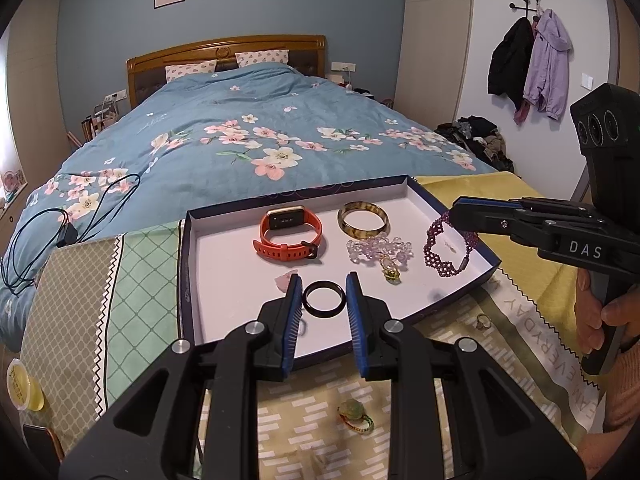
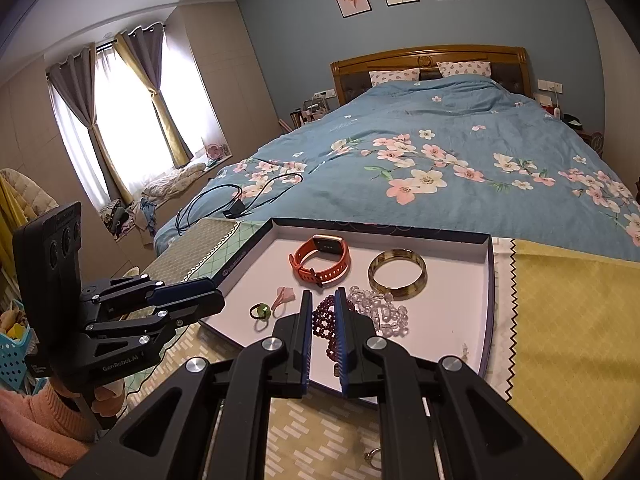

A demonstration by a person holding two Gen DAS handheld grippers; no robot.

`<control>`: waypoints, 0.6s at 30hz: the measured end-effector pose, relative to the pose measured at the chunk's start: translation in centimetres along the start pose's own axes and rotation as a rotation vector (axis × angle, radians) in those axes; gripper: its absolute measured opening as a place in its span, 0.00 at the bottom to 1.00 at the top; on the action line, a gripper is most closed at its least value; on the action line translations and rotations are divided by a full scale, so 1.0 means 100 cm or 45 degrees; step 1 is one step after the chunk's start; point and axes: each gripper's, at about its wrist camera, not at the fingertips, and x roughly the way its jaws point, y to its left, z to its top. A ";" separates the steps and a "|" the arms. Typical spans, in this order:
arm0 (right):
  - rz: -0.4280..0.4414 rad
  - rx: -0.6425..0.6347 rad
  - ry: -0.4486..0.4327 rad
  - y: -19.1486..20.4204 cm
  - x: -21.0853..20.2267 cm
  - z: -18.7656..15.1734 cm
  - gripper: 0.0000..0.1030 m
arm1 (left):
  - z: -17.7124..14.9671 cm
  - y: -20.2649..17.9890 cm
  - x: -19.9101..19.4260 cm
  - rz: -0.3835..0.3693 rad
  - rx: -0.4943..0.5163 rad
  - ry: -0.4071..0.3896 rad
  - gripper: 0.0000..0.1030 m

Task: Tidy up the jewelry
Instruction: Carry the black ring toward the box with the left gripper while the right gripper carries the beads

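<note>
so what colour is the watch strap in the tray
Orange-red; the watch shows best in the left wrist view.

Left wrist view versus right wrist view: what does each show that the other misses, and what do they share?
Only the left wrist view shows the green-stone bracelet on the cloth and the coats on wall hooks. Only the right wrist view shows the curtained window and the blue perforated basket. Both show the shallow white-lined box, the orange smartwatch, the amber bangle and the purple beaded bracelet.
</note>
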 end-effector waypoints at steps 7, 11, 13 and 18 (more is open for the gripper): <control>-0.002 0.011 0.011 -0.004 0.008 0.001 0.09 | 0.002 0.001 0.005 0.010 -0.002 0.012 0.22; -0.004 0.012 0.014 -0.005 0.011 0.002 0.09 | 0.002 0.002 0.010 0.015 -0.002 0.019 0.22; -0.004 0.014 0.014 -0.005 0.012 0.002 0.09 | 0.003 0.002 0.012 0.018 -0.003 0.025 0.22; -0.009 0.022 0.023 -0.009 0.016 0.003 0.09 | 0.004 0.003 0.019 0.024 -0.004 0.042 0.22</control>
